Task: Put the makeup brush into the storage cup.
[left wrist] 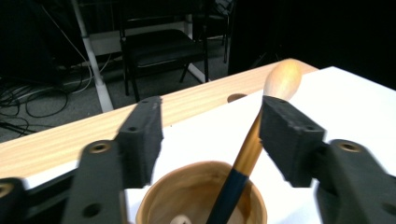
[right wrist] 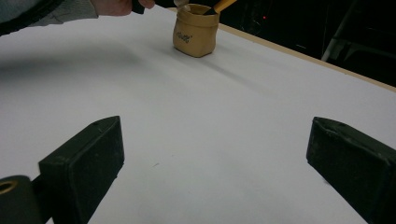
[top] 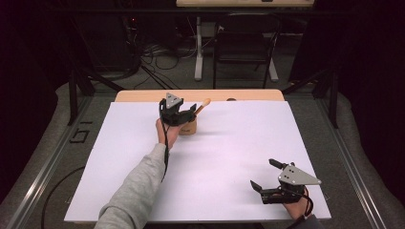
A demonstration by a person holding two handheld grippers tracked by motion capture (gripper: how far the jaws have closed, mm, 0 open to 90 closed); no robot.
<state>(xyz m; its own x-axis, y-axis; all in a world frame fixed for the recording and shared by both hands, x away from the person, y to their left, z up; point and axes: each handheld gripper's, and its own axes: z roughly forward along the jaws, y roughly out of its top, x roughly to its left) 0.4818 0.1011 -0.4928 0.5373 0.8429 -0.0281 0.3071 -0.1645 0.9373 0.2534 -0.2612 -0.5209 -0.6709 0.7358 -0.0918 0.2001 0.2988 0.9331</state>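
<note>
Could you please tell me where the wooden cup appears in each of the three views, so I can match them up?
High view: the wooden cup stands at the table's far side, left of centre, beside the left claw.
Left gripper view: bottom centre, below and between the jaws.
Right gripper view: top centre, far off.
Shared landmark: the wooden spoon leaning out of it.

The table point(top: 229, 143) carries one wooden cup point(top: 188, 126) at far left, holding one wooden spoon point(top: 203, 105); two grippers are present, left gripper point(top: 179, 112) and right gripper point(top: 265, 174).
</note>
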